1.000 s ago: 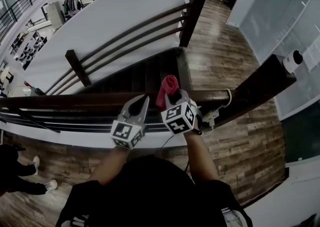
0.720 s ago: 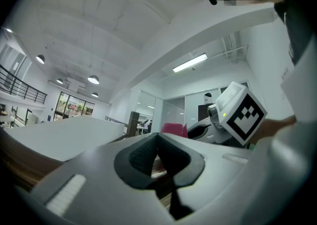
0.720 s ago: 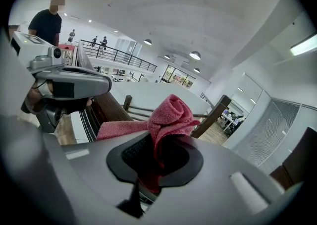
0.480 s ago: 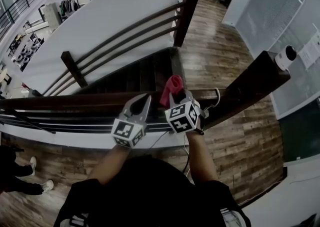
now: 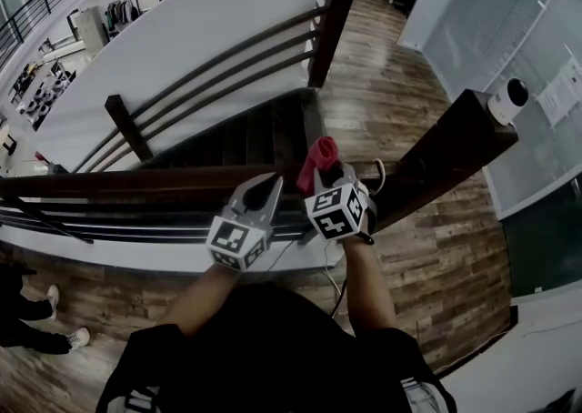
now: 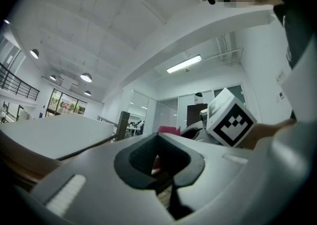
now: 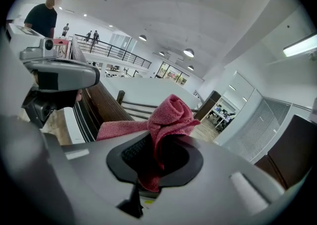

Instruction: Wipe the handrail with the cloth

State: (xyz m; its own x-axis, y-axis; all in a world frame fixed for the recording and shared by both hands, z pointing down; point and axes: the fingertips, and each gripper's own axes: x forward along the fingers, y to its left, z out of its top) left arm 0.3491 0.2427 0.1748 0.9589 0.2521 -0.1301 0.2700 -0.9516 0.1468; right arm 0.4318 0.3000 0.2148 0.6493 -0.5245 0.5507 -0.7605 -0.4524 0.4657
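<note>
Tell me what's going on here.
A person stands at a wooden handrail above a staircase, a gripper in each hand. The right gripper is shut on a red cloth, held at the rail close to the corner post. The left gripper sits beside it over the rail, jaws together, holding nothing.

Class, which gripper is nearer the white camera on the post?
Right. The right gripper is down-left of the white camera; the left gripper is farther left along the handrail.
</note>
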